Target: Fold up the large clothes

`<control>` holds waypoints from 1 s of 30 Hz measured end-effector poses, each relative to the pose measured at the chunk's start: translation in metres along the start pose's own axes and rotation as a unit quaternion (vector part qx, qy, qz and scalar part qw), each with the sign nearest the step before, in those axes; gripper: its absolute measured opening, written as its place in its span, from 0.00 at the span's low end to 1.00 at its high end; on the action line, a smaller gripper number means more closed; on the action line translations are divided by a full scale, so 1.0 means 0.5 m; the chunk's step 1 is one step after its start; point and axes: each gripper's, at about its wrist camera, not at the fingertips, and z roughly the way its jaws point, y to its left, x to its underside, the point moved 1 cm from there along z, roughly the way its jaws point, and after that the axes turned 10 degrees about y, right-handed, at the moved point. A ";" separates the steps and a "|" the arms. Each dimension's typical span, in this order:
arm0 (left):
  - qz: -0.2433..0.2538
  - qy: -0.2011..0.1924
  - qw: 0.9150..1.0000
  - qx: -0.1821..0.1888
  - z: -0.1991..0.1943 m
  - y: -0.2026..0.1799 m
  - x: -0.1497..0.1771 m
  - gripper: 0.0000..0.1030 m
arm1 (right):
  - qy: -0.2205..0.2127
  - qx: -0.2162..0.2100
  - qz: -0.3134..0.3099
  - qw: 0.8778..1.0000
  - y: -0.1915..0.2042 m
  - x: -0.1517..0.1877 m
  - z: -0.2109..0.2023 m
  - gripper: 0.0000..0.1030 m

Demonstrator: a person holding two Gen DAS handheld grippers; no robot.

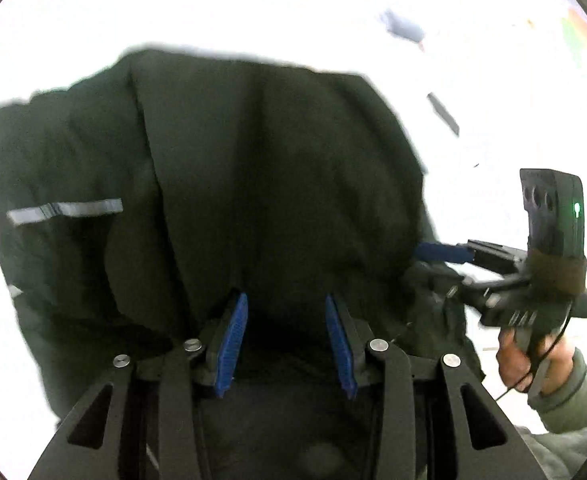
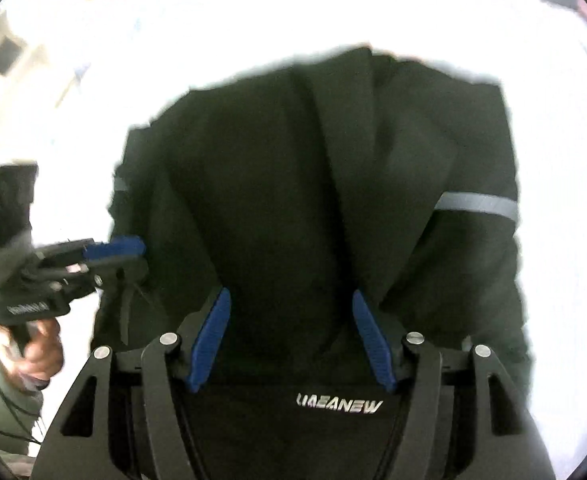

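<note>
Dark jacket point(image 1: 221, 184) is lying bunched while both grippers point(image 1: 286, 344) point(image 2: 291, 340) are gaping empty, risking uneven, slipping pinches.

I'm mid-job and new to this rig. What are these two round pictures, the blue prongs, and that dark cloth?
Each picture comes from a camera mounted on a hand-held tool, looking along its two blue fingers. The left tool and right tool both stand open, with nothing between the fingers. Each camera also catches the other tool from the side, held in a hand. Ahead lies a dark jacket with grey stripes, spread on a bright white surface. Whether either tool touches the jacket is unclear.
</note>
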 end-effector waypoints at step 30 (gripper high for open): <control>-0.122 -0.080 0.988 -0.050 -0.157 0.043 0.198 0.39 | -0.006 0.001 0.082 0.997 -0.086 0.117 -0.068 0.63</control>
